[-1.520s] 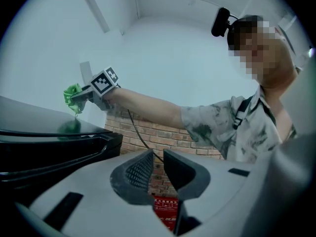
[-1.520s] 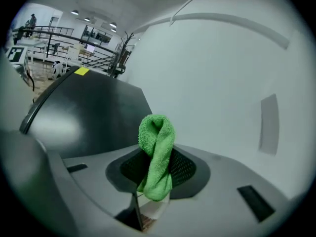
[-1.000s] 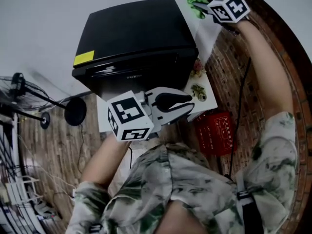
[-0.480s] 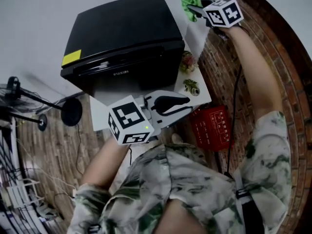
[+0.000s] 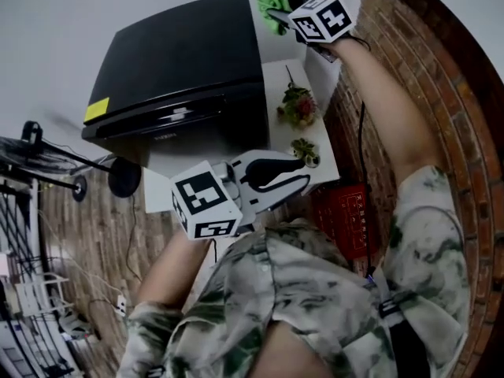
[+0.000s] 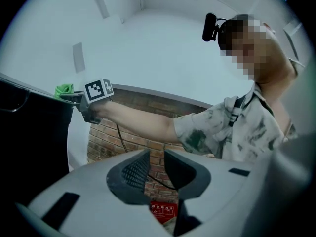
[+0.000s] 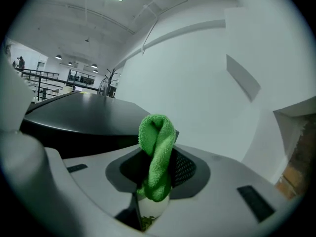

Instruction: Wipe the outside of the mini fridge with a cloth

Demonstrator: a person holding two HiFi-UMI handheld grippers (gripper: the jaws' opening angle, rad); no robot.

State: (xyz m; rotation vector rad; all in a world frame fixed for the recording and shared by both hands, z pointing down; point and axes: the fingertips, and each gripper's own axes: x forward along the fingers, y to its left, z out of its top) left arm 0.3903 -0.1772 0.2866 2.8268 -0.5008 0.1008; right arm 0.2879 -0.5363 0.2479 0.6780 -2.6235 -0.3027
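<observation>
The black mini fridge (image 5: 181, 61) stands at the upper left, a yellow sticker on its front edge. My right gripper (image 5: 277, 14) is at the fridge's far right corner, shut on a folded green cloth (image 5: 273, 5). In the right gripper view the cloth (image 7: 157, 154) sticks up between the jaws, with the fridge top (image 7: 84, 115) to the left behind it. My left gripper (image 5: 293, 176) hovers low in front of the fridge, its jaws a narrow gap apart and empty. The left gripper view shows the fridge side (image 6: 29, 132) and the cloth (image 6: 63, 89) at the far gripper.
Two small potted plants (image 5: 298, 105) stand to the right of the fridge on the white table (image 5: 331, 160). A red box (image 5: 346, 215) lies on the brick floor below. A fan (image 5: 47, 164) and cables stand at the left. A white wall is behind.
The right gripper with the cloth has shifted left in the view, closer to the fridge's back corner. The fridge has slid left in frame. The left gripper has hardly moved.
</observation>
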